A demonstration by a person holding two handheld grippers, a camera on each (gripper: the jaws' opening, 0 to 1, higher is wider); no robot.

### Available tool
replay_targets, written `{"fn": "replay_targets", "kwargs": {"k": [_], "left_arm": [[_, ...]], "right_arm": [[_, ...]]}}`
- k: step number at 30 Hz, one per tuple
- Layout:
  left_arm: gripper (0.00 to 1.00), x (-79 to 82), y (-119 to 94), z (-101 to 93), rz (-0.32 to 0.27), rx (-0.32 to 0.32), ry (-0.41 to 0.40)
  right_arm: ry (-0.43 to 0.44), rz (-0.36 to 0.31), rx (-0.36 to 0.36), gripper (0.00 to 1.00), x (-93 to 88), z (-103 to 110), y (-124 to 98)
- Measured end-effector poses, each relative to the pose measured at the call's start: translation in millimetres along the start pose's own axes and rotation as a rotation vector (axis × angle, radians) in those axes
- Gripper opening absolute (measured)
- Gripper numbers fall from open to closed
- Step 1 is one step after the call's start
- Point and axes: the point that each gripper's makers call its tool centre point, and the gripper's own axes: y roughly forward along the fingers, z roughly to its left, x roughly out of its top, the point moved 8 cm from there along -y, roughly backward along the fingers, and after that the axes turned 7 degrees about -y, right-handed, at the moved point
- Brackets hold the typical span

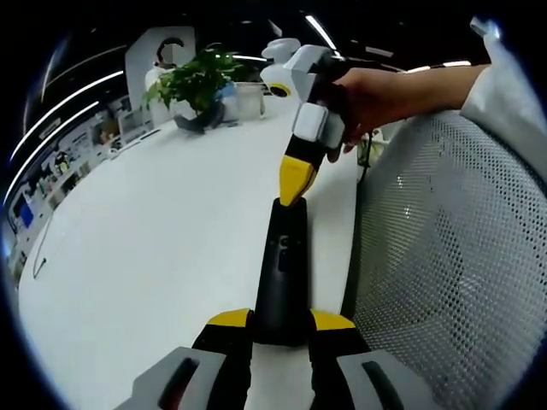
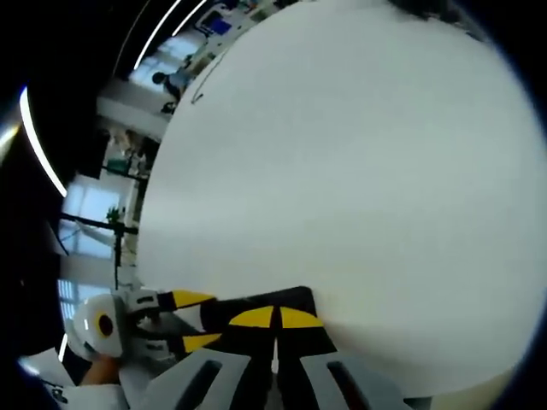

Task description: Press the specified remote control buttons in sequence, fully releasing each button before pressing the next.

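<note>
A long black remote control (image 1: 286,256) lies lengthwise on the white table (image 1: 154,239), near its right edge. My left gripper (image 1: 281,319) is shut on the remote's near end, one yellow-tipped jaw on each side. My right gripper (image 1: 295,179), held by a hand (image 1: 376,94), comes down from the upper right with its jaws together. Its yellow tip touches the remote's far end. In the right gripper view, my right gripper (image 2: 276,318) is shut, tips pressed on the remote (image 2: 301,299), with the left gripper (image 2: 195,320) clamped on it at the left.
A potted green plant (image 1: 198,81) and a white container (image 1: 248,98) stand at the table's far end. A white mesh chair back (image 1: 444,256) rises just past the table's right edge. A thin cable (image 1: 38,256) lies at the far left. The tabletop (image 2: 342,171) stretches wide and bare.
</note>
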Motion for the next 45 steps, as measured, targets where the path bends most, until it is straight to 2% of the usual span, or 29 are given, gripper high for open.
{"fn": "replay_targets", "kwargs": {"k": [8, 22, 30, 45], "left_arm": [[0.24, 0.5, 0.3, -0.1, 0.001, -0.002, 0.0], [0.24, 2.7, 2.9, -1.2, -0.004, -0.011, 0.014], [0.24, 3.4, 4.4, -1.0, -0.007, -0.018, 0.018], [0.24, 3.7, 4.9, -0.1, -0.019, -0.019, 0.019]], "right_arm": [[-0.027, 0.011, 0.0, 0.0, 0.8, 1.2, -0.6], [-0.003, -0.009, 0.038, 0.0, 2.0, 3.2, -1.8], [-0.01, 0.027, 0.023, 0.0, -1.0, 2.7, 1.8], [-0.008, 0.03, 0.035, 0.0, -0.9, 4.7, 2.5]]}}
